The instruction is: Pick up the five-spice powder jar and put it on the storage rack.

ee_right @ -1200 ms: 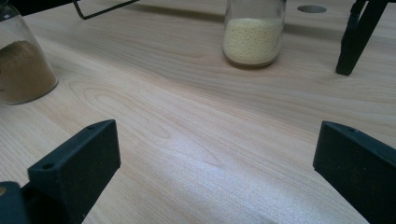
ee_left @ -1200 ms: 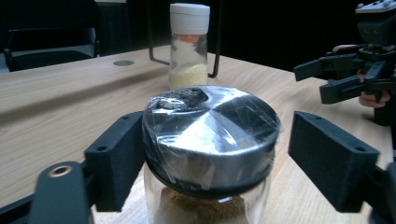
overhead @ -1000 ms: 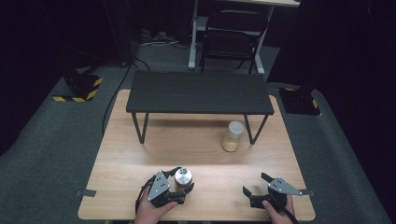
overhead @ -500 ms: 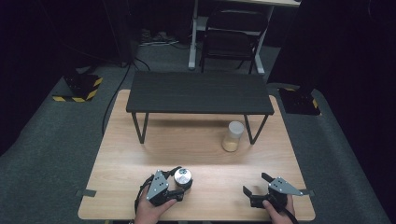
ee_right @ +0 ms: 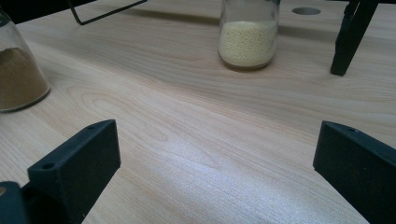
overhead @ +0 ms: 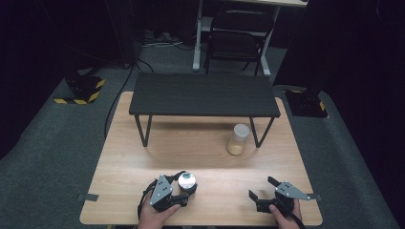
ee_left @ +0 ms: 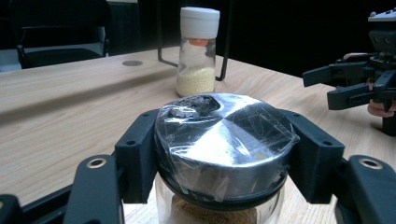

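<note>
Gripping the silver-lidded jar [ee_left: 225, 140] is what I have just finished: the jaws of the left gripper [overhead: 184, 187] have just been closing, and in the left gripper view both black pads now press on the sides of the foil-wrapped lid, with the brown powder showing in the glass beneath. The jar stands upright on the table [overhead: 143, 157] near its front edge, left of centre, just where my left hand [overhead: 153, 217] sits. I judge the grasp made, so the next move can be a lift or a carry; because the pads hold the lid and not the glass, I'd raise it slowly in case the lid slips.

Farther out, the white-capped jar [overhead: 238, 139] of yellow grains stands upright by the right front leg of the black shelf [overhead: 204, 94], well apart from my grip. The right gripper [overhead: 262, 191] rests at the table's front right, its jaws apart with nothing between them; the right gripper view shows bare wood between the pads. The shelf top is bare, a likely place to set the jar.
</note>
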Demonstrator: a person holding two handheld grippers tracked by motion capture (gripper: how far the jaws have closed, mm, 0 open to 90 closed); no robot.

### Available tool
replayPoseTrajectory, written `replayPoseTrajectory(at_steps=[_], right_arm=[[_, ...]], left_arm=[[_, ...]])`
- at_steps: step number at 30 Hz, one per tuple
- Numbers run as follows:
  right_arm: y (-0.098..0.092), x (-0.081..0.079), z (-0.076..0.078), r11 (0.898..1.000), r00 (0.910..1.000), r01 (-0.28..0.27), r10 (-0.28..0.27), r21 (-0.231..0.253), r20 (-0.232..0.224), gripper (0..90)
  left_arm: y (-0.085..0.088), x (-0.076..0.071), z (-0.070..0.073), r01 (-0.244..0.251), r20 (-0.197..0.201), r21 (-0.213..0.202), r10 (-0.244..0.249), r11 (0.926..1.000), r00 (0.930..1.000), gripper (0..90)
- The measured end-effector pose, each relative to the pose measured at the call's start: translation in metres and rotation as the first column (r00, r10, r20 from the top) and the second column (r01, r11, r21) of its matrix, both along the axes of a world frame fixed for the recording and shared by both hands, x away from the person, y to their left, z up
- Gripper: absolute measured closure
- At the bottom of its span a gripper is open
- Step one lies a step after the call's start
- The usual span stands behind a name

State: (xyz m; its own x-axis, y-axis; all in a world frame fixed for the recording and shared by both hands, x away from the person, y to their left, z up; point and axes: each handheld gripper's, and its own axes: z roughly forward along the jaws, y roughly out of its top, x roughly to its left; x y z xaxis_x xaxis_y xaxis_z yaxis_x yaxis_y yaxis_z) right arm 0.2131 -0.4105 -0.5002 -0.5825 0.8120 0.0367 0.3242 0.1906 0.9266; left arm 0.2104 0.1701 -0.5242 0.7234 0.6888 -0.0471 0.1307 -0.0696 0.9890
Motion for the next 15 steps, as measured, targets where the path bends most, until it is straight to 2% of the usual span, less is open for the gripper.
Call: replayPoseTrajectory(at_steps=[15], right_arm=[[0.001,0.000,0.000,1.000,1.0000,-0.006,0.006,-0.011,0.004,0.2]], left_arm=[[-0.003,-0.007,0.012,-0.031,0.011,-0.008,0.031,0.9995,0.9994,35.0]])
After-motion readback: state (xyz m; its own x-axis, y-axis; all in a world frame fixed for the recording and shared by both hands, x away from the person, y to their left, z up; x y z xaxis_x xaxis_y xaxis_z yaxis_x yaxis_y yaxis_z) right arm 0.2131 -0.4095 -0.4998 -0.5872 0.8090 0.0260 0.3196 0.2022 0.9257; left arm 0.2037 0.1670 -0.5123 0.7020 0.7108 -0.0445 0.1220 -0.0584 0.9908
